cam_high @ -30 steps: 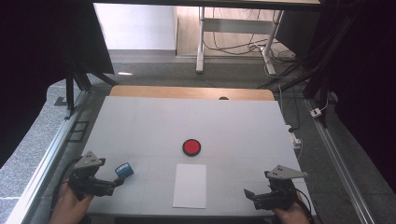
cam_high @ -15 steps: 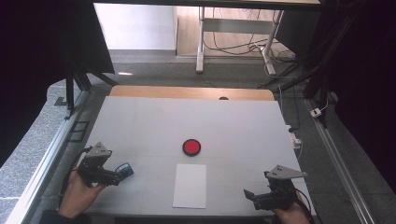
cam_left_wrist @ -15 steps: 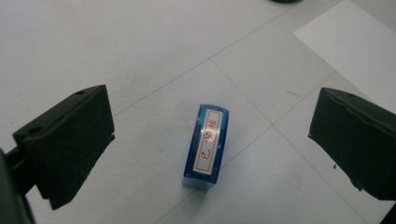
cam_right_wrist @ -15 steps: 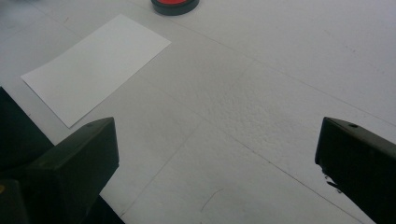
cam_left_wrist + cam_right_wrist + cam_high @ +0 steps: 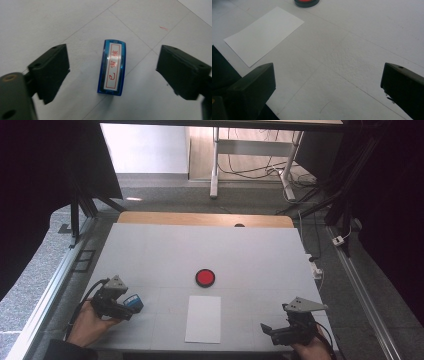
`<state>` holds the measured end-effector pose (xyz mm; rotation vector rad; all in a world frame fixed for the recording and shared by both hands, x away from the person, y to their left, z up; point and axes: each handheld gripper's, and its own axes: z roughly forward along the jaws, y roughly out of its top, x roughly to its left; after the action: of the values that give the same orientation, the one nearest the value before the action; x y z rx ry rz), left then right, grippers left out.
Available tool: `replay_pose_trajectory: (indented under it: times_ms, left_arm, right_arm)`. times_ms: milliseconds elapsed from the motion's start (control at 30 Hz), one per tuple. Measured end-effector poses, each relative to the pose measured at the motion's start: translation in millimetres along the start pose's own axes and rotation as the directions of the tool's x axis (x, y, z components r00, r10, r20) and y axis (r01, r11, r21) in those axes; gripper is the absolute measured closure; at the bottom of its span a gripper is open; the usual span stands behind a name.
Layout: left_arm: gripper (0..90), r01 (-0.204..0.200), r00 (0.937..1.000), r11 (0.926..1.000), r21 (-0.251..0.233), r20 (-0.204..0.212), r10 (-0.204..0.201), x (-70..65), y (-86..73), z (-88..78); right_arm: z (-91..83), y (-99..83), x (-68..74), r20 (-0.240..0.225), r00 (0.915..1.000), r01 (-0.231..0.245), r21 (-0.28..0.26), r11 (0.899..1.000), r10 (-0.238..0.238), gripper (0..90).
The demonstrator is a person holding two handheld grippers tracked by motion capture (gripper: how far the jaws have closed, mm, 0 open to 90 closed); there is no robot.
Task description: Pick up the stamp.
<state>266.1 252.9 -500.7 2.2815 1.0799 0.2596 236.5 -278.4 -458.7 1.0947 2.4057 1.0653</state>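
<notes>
While our left gripper (image 5: 112, 72) straddles the blue stamp (image 5: 112, 67), its jaws have just been closing
Neither pad touches it; at near right, our right gripper (image 5: 328, 82) gapes empty

Near left: blue stamp (image 5: 133, 302) lies flat on the table (image 5: 150, 250).
Centre: red ink pad (image 5: 205, 277), paper sheet (image 5: 203, 318) just nearer.
Far half: bare, open.

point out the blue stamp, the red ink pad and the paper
stamp (image 5: 111, 67), left gripper view, on its label
ink pad (image 5: 205, 277), high view, red centre
paper (image 5: 203, 318), high view, middle of sheet
</notes>
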Motion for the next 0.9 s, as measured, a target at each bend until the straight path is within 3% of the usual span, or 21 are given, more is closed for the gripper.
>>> replay_pose_trajectory:
  times_ms: [267,467,567,833,900]
  left_arm:
    - [43.9,0.026,0.9994,0.9996,0.006,0.023,-0.027,7.2,-3.0,-4.7]
    - [55.1,0.009,0.9997,0.9995,0.031,0.020,-0.010,6.1,-2.4,-2.9]
    - [68.1,-0.012,0.9998,0.9995,0.029,0.019,0.011,5.3,-2.3,-3.9]
    - [70.1,-0.038,0.9993,0.9989,0.028,0.002,0.038,3.5,-1.9,-4.0]
    - [70.1,-0.029,0.9994,0.9993,0.023,0.017,0.029,4.4,-1.6,-4.4]
  right_arm:
    - [0.4,0.2,0.3,-0.003,1.0000,0.002,0.002,1.000,-0.002,0.0]
    - [0.9,0.1,0.4,-0.007,0.9999,0.009,0.002,1.000,-0.009,0.3]
    - [1.1,0.1,0.3,-0.007,0.9999,0.007,0.004,1.000,-0.007,0.3]
    - [1.3,0.3,0.5,-0.007,0.9999,0.010,0.007,1.000,-0.010,0.3]
    - [1.2,0.2,0.5,-0.008,0.9999,0.010,0.007,1.000,-0.010,0.3]
